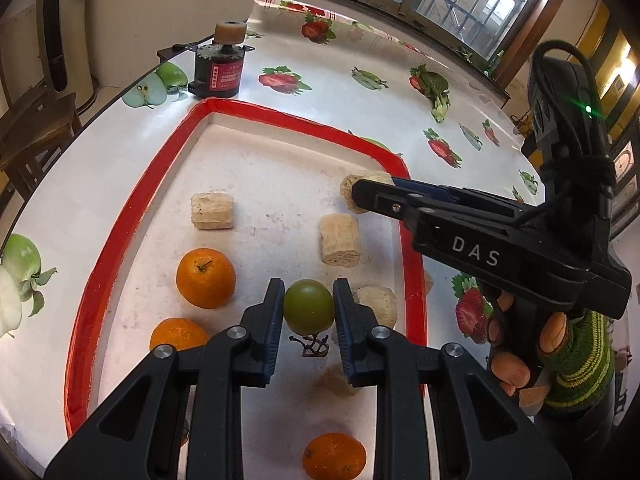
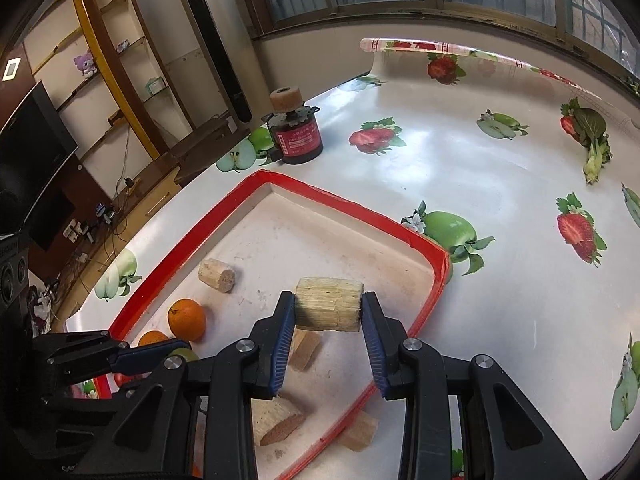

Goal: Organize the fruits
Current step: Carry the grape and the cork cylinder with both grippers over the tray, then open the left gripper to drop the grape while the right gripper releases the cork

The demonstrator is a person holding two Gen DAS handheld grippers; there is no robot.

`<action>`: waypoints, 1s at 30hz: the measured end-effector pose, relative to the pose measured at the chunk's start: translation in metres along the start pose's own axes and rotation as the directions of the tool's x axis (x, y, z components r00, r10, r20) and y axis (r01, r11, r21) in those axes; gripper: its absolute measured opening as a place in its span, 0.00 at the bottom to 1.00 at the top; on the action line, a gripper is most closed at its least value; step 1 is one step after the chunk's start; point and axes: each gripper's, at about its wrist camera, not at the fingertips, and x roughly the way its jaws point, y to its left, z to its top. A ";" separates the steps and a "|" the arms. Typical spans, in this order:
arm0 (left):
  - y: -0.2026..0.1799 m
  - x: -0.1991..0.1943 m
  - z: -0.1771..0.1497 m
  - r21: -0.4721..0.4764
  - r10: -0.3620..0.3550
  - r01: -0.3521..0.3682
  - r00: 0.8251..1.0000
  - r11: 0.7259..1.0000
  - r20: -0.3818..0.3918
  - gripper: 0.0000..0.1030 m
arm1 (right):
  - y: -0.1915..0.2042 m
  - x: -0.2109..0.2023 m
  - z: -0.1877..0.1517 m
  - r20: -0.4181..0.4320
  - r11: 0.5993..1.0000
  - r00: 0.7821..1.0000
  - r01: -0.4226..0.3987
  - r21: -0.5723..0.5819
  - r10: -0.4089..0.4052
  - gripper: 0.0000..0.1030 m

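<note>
A white tray with a red rim (image 1: 132, 216) (image 2: 344, 200) lies on the fruit-print table. My left gripper (image 1: 308, 306) is shut on a green round fruit (image 1: 309, 306), held just above the tray floor. My right gripper (image 2: 329, 310) is shut on a pale sugarcane piece (image 2: 329, 304) (image 1: 354, 188), lifted over the tray's right part. Three oranges lie in the tray (image 1: 205, 277) (image 1: 178, 334) (image 1: 334, 456). More sugarcane pieces lie in the tray (image 1: 212, 211) (image 1: 340, 240) (image 1: 376, 306).
A black and red motor-like can with a cork roller on top (image 1: 218, 68) (image 2: 296, 128) stands beyond the tray's far corner. One sugarcane piece (image 2: 360, 434) lies outside the tray's right rim. A small dark stem (image 1: 312, 346) lies in the tray.
</note>
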 end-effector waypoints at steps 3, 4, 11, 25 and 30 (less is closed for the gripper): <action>-0.001 0.007 0.000 0.004 0.001 -0.001 1.000 1.000 -0.014 0.21 | 0.002 0.012 0.002 -0.013 1.000 1.000 0.015 -0.012 -0.016 0.33; -0.001 0.010 0.001 0.005 0.001 -0.001 1.000 1.000 -0.020 0.21 | 0.002 0.015 0.002 -0.018 1.000 1.000 0.018 -0.014 -0.018 0.33; 0.004 0.024 0.001 -0.004 -0.001 0.001 0.998 1.000 -0.060 0.21 | -0.001 0.031 0.002 -0.042 1.000 0.999 0.004 -0.005 -0.004 0.33; 0.000 0.017 0.000 -0.005 0.049 -0.050 0.996 0.999 -0.075 0.22 | -0.001 0.018 0.002 -0.029 1.000 1.000 0.000 0.003 0.000 0.49; -0.005 0.006 -0.002 0.002 0.064 -0.064 0.997 0.998 -0.040 0.51 | 0.000 -0.003 0.002 0.007 1.000 1.000 -0.001 0.000 0.001 0.51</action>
